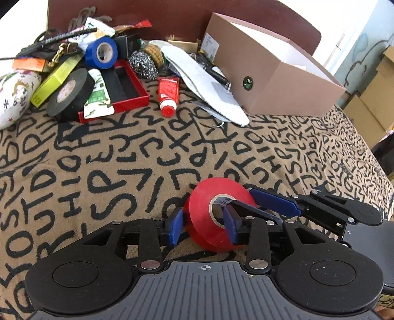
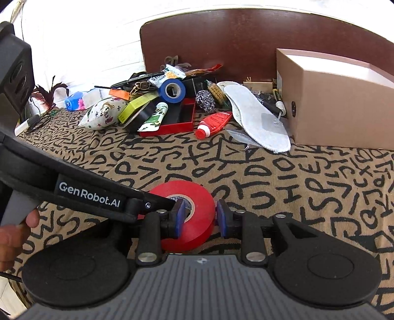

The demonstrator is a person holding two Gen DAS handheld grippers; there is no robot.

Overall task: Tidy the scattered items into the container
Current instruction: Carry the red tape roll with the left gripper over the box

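Nearest the lens: left gripper (image 1: 204, 225), black linkage filling the bottom of its own view, blue pads either side of the red tape roll (image 1: 216, 209). The left pad stands just beside the rim and the right pad in front of the face, so it is released, not pinching. The left hand (image 2: 17, 236) is cut off by the frame edge, only fingertips showing on the grey handle. The right gripper (image 2: 200, 216) is clenched on the roll's wall, one pad over the core hole and the other on the outer rim. The roll is near the front of the lettered blanket (image 1: 110, 157), well apart from the clutter. It sits on edge and tilted, hole facing back toward the cameras and core axis running roughly front to back. Its lower edge is hidden behind the gripper bodies, so I cannot tell whether it rests on the cloth. A broad bare stretch of blanket lies between roll and pile. Along the brown headboard (image 1: 172, 17), left to right: patterned pouch (image 1: 14, 96), partly out of frame; black tape roll (image 1: 71, 93); blue tape roll (image 1: 102, 53); red tray box (image 1: 123, 91); steel scourer (image 1: 142, 65); red tube (image 1: 168, 93); white insole (image 1: 204, 86), covering small items that are hard to make out. Far right is the brown cardboard box (image 1: 283, 81), top open, inside washed out white. The blanket's edge drops off beyond it.
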